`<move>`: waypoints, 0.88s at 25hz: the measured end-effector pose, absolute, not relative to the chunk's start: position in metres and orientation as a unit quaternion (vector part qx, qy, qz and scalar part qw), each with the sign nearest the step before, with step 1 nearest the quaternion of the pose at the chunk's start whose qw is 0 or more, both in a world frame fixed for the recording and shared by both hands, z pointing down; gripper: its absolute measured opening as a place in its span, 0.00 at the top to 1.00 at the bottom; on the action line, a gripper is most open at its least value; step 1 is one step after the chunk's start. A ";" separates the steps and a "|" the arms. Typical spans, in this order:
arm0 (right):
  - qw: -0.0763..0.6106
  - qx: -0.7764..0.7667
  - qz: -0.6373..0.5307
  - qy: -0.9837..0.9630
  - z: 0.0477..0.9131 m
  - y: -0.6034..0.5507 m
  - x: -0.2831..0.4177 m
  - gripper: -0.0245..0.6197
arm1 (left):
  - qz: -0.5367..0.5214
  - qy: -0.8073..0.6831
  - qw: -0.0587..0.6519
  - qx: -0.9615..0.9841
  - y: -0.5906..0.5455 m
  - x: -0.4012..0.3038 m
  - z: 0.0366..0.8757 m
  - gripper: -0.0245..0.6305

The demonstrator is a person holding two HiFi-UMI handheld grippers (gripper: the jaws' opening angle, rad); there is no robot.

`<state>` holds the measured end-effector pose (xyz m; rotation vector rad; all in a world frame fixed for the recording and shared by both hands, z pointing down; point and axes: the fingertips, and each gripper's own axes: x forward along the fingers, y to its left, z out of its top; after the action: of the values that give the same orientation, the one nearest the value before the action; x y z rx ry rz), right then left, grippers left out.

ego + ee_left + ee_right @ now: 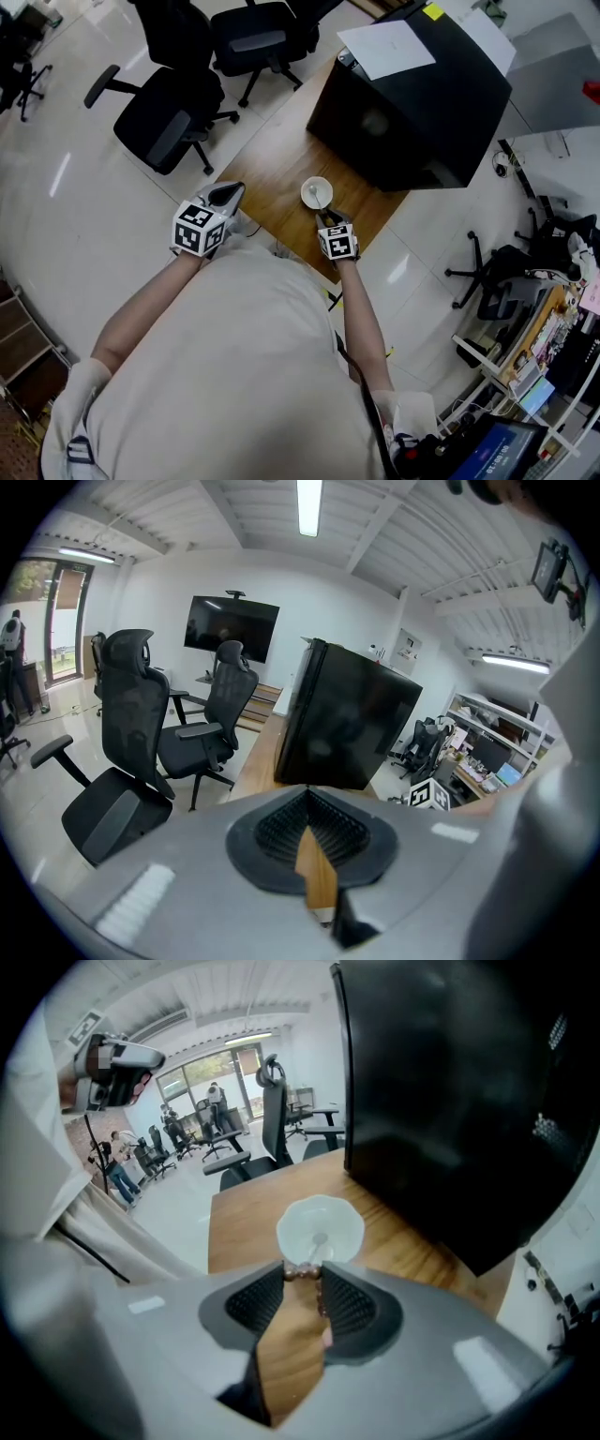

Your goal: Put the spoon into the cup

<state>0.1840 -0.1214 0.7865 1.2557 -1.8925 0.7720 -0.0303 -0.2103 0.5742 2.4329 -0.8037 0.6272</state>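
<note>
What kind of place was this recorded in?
Most likely an open office or lab workspace: wheeled office chairs, a wall screen, and cluttered computer desks near the wooden table.

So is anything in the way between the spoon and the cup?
Nothing visible is. The right gripper holds the spoon by its handle end, and its tip already reaches into the open white cup. The black box stands behind the cup, off the path.
</note>
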 end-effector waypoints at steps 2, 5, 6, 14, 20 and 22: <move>0.362 0.489 0.297 -0.736 0.787 -0.122 0.184 0.76 | 0.230 -0.293 0.250 0.894 -0.211 -0.031 0.575 0.96; 0.351 0.503 0.293 -0.733 0.784 -0.123 0.187 0.75 | 0.228 -0.289 0.254 0.895 -0.213 -0.030 0.578 0.96; 0.347 0.511 0.291 -0.731 0.784 -0.123 0.189 0.72 | 0.228 -0.286 0.254 0.895 -0.214 -0.030 0.578 0.96; 0.325 0.571 0.278 -0.701 0.764 -0.115 0.200 0.64 | 0.228 -0.257 0.252 0.905 -0.220 -0.032 0.579 0.96; 0.221 0.636 0.248 -0.697 0.706 -0.125 0.174 0.64 | 0.224 -0.230 0.250 0.913 -0.235 -0.049 0.574 0.96; 0.177 0.652 0.235 -0.699 0.680 -0.132 0.162 0.64 | 0.220 -0.230 0.253 0.914 -0.245 -0.059 0.575 0.96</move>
<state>0.1618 -0.1320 0.6804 1.8449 -1.9791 0.6646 -0.0590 -0.2445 0.5749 2.4844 -0.6252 0.5975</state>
